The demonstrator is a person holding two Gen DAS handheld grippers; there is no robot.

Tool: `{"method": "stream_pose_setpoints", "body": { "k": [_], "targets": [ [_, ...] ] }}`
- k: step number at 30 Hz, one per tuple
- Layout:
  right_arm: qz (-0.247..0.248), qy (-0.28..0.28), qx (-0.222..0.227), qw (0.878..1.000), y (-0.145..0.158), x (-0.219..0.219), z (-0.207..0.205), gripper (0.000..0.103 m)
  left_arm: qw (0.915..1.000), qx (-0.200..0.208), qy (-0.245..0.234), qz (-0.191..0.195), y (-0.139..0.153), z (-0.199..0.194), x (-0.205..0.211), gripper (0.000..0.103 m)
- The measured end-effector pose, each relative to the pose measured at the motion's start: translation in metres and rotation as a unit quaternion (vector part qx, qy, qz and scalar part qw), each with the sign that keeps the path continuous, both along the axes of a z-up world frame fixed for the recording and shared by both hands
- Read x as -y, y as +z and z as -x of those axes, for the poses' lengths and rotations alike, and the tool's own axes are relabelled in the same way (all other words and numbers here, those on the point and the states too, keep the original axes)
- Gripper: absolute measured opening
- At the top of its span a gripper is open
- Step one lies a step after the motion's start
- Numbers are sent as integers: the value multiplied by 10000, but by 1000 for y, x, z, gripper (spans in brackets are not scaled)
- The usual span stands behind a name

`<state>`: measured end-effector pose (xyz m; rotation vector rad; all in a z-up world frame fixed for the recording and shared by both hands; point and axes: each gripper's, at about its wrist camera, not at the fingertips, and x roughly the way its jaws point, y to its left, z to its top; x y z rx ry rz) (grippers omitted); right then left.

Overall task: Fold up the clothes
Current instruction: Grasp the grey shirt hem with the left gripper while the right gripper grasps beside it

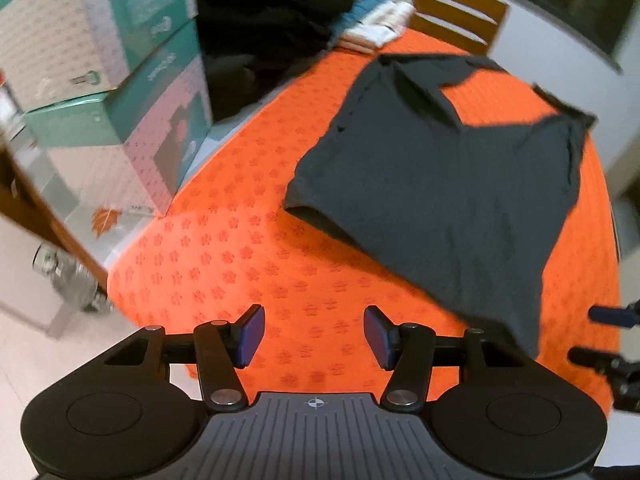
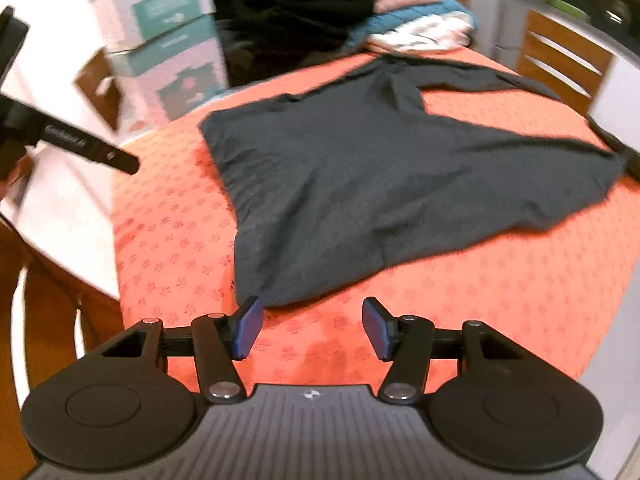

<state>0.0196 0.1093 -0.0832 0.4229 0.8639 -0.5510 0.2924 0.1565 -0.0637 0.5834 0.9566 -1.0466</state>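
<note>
A dark grey T-shirt (image 1: 448, 184) lies spread on the orange flower-patterned tablecloth (image 1: 224, 248), its sleeves pointing to the far side. My left gripper (image 1: 314, 334) hovers over bare cloth near the table's front edge, open, nothing between its blue pads; the shirt's hem lies ahead and to its right. In the right wrist view the same T-shirt (image 2: 384, 176) fills the middle of the tablecloth (image 2: 500, 304). My right gripper (image 2: 312, 330) is open and empty, its left fingertip (image 2: 248, 326) just short of the shirt's near corner. The other gripper's black body (image 2: 80, 144) shows at the left.
A pile of dark clothes (image 1: 272, 12) and folded light and teal garments (image 1: 376, 20) sits at the table's far end. Stacked teal and pink boxes (image 1: 120, 80) stand left of the table. A wooden chair (image 1: 456, 12) stands behind it; another chair back (image 2: 560, 60) at far right.
</note>
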Motion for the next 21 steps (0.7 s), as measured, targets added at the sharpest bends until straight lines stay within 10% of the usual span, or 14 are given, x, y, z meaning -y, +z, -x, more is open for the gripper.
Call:
{"method": "stream_pose_setpoints", "body": {
  "k": [21],
  "targets": [
    [214,-1580,-405,9864,-27,-3,-36,46,9935,407,-1061,64,-57,-55,78,44]
  ]
}}
